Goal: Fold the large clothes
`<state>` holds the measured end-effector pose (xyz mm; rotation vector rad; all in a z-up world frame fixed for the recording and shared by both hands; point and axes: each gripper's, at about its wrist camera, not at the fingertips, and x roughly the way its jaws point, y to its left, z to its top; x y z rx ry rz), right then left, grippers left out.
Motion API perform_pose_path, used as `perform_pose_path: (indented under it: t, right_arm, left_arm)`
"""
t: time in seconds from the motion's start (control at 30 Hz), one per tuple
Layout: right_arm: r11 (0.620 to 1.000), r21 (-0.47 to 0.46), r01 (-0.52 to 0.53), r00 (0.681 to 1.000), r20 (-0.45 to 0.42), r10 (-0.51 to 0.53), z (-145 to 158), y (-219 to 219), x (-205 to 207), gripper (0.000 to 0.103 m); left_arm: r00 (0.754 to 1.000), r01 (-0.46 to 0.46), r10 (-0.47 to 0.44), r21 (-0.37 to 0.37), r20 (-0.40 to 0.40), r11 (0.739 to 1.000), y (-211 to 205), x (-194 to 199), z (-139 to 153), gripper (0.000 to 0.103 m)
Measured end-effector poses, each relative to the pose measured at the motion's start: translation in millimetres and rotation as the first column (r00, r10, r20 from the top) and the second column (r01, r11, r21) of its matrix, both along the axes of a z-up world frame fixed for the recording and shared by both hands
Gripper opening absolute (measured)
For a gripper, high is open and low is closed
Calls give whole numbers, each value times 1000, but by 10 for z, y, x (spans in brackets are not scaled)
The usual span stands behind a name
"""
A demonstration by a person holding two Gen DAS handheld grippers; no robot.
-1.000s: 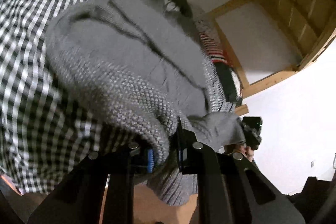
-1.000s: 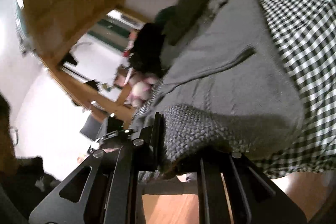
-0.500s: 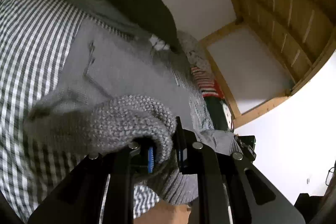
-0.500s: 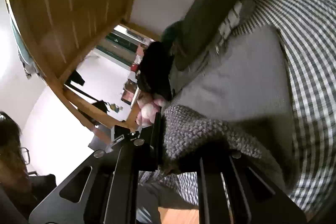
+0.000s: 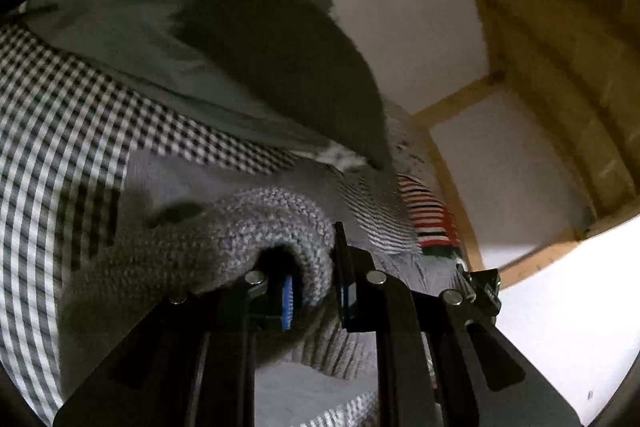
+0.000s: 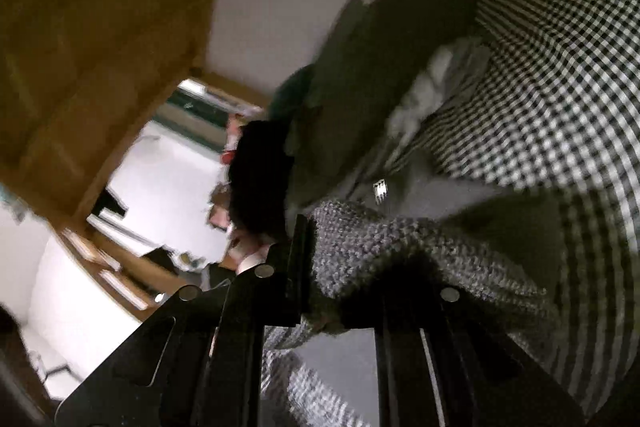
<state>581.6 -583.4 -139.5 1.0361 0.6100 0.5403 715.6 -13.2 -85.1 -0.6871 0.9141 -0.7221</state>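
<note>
A grey knitted sweater (image 5: 224, 227) lies on a black-and-white checked bedcover (image 5: 48, 131). My left gripper (image 5: 314, 287) is shut on a thick roll of the sweater's knit edge, which bulges over the blue-padded fingers (image 5: 287, 293). In the right wrist view the same sweater (image 6: 384, 243) is bunched between the jaws of my right gripper (image 6: 340, 291), shut on its edge; the right finger is buried in the knit. The rest of the sweater spreads flat ahead of both grippers. At the right of the left wrist view the other gripper (image 5: 482, 287) shows, holding the far end of the same edge.
A dark green pillow or garment (image 5: 248, 27) lies at the head of the bed against a white wall. A red-striped cloth (image 5: 428, 215) and a black garment (image 6: 260, 179) lie at the bed's side. Wooden bed-frame beams (image 5: 560, 47) rise on the right.
Both grippers have carried the sweater's edge forward over the garment toward the pillows. Less flat sweater shows ahead, and the pillows and wall loom nearer.
</note>
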Motion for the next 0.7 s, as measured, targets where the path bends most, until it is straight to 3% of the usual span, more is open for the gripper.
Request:
perform_pose_path:
  t: [0.17,0.43,0.53,0.6,0.67,0.7]
  right_arm:
    - [1000,-12,29,990,-136,-30,-352,-94,721,12]
    - [999,3,52,960,-275,-49,-790,-229,1199,13]
    - [999,-6,45,952,-302,-44,-872,-255,1288,13]
    - [999,-13,33,950,-309,-35,-910,-256,1328,13]
    - [999,1,47,949,-312,-44,-946,-275,1354,13]
    - [998,15,53,948,-314,-46,-950,-290,1356,13]
  left_arm:
    - [998,-22,26,63,-54,998,-150,495,-199,15]
    - [987,-24,31,50,-156,998,-220,1000,-518,22]
    - [988,-15,22,44,-153,999,-258,1058,-543,35]
    - [989,-37,37,5,-141,999,-247,1075,-548,61]
    - [988,-108,101,-49,-119,993,-145,1089,-529,74]
    - [983,-150,141,-68,-118,986,-62,1092,-520,88]
